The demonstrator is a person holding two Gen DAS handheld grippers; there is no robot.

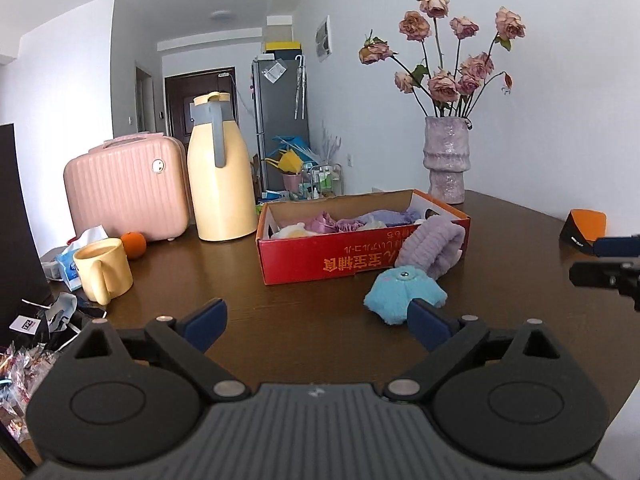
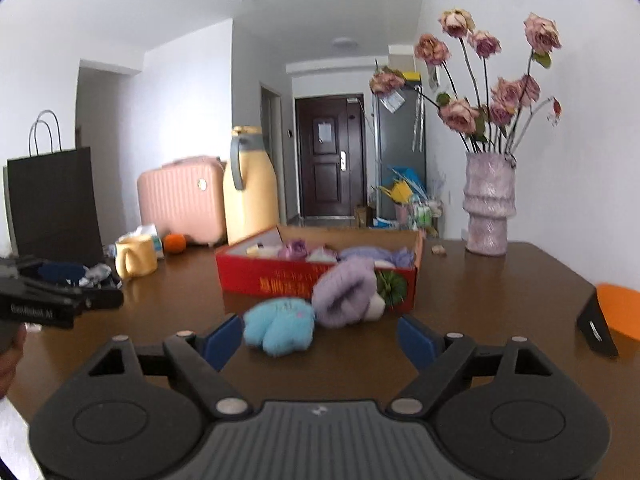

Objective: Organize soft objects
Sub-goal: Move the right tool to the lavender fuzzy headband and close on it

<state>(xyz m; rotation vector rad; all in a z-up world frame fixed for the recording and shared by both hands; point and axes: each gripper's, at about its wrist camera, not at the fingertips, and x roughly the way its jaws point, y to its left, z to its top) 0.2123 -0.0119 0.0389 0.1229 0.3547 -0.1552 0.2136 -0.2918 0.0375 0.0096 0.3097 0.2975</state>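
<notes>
Now, left wrist view: my left gripper (image 1: 318,322) wide, empty. Blue plush (image 1: 394,294) at 1 o'clock, beside right pad; purple band (image 1: 434,246) draped over box (image 1: 320,260) edge behind it. Risk: off-centre close shoves plush away.

Right wrist view: my right gripper (image 2: 320,340) wide, empty. Plush (image 2: 280,326) at 11 o'clock, touching band (image 2: 348,292). Risk: pinching both together, band dragging off box (image 2: 256,276).

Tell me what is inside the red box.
The red box holds soft things: purple and lilac cloth pieces and a cream, fluffy item at its left end. Whatever lies beneath them, and the box floor, is covered.
</notes>
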